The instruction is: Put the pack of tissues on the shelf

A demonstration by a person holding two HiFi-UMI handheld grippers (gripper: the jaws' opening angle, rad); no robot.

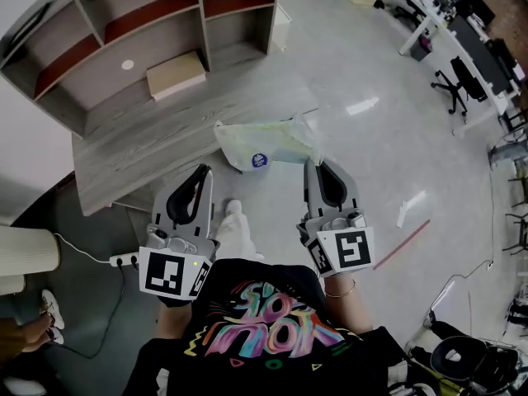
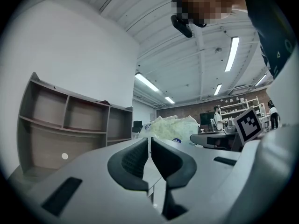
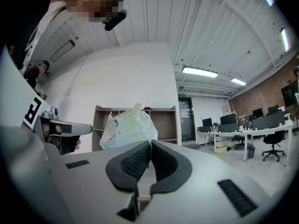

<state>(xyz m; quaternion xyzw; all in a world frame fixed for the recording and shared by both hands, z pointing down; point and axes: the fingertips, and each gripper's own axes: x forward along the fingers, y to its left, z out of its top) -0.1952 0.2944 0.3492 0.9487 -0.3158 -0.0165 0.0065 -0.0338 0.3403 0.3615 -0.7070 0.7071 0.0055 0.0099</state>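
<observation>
The pack of tissues (image 1: 268,143), pale green in clear plastic with a blue round label, hangs in the air just past the desk's front edge. My right gripper (image 1: 312,163) is shut on the wrapper at the pack's right end. In the right gripper view the pack (image 3: 128,125) rises just beyond the closed jaw tips (image 3: 150,146). My left gripper (image 1: 203,172) is shut with nothing in it, to the left of the pack and slightly nearer me. Its view shows the pack (image 2: 173,127) ahead, past its tips (image 2: 149,141). The wooden shelf (image 1: 140,23) stands behind the desk, its compartments bare.
A grey wooden desk (image 1: 165,139) lies between me and the shelf, with a beige box (image 1: 176,74) at its back. A power strip (image 1: 124,260) and cable lie on the floor at the left. Office desks and chairs (image 1: 458,81) stand far right.
</observation>
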